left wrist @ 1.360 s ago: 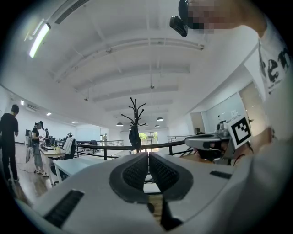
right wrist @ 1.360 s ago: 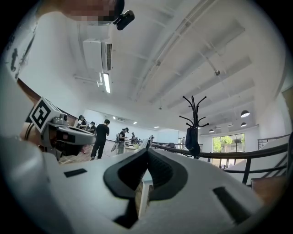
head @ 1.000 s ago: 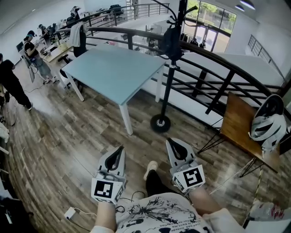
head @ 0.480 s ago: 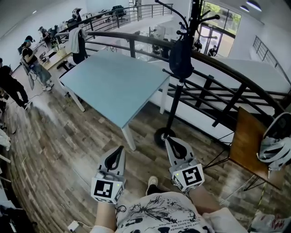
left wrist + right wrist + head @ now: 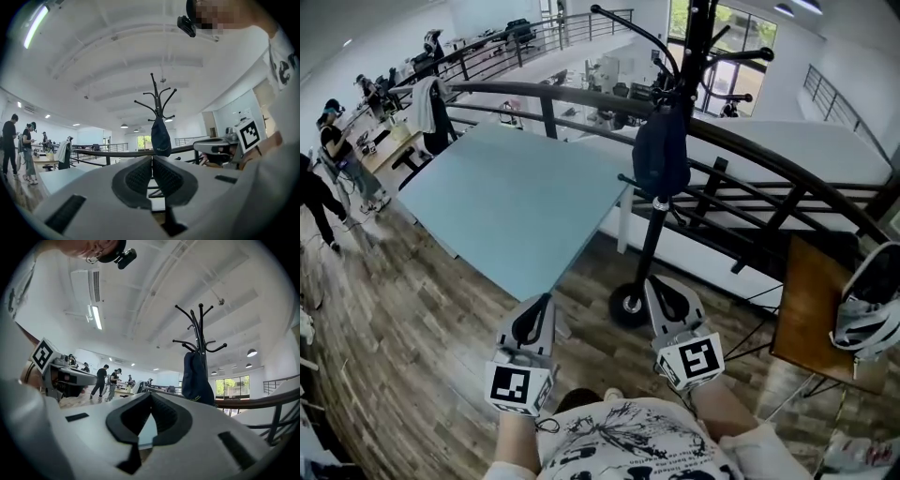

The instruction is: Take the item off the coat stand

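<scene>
Your left gripper [image 5: 546, 304] and right gripper [image 5: 652, 285] are both closed and empty, aimed level at the coat stand [image 5: 651, 246], because the dark bag [image 5: 661, 155] hanging there isn't yet within reach.

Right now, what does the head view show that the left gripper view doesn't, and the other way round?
Only the head view: the stand's round base and a white helmet. Only the left gripper view: the camera on the person's head. Both: the coat stand, the dark item hanging on it, and the pale table.
</scene>
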Motion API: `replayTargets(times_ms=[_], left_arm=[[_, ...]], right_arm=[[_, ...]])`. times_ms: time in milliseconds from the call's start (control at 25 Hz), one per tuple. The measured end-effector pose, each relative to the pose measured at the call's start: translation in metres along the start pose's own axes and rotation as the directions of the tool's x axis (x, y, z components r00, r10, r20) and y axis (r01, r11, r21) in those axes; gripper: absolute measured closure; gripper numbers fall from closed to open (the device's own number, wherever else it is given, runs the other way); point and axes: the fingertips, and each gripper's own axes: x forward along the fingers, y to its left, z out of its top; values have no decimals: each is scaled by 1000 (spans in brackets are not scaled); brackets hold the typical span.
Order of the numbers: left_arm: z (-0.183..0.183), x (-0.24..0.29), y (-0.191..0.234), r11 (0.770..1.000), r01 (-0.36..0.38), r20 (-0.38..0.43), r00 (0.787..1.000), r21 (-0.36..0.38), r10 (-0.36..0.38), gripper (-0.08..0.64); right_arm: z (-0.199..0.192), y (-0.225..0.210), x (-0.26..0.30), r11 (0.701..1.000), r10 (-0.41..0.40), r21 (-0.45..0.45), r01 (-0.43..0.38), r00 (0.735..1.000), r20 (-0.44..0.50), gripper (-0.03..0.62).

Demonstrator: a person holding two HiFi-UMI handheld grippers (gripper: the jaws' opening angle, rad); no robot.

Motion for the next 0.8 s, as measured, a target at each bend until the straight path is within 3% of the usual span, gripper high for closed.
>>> replayTargets(times_ms=[280, 520, 680, 800], left_arm=[[-12, 66, 21, 996, 86, -26, 996, -22, -87, 555], [-13, 138, 53, 978, 208, -8, 978, -25, -209, 555], [-5, 175, 73, 953, 301, 9, 954, -20, -301, 555], [-3, 198, 85, 928, 373, 24, 928, -7, -373, 555]], right_arm=[[-10, -37, 48, 996, -86, -3, 86, 996, -31, 598], [-12, -67, 100, 981, -194, -24, 193, 980, -43, 598], [-4, -87, 122, 952, -305, -48, 302, 951, -48, 597], [3, -101, 134, 914, -403, -65, 400, 915, -33, 597]])
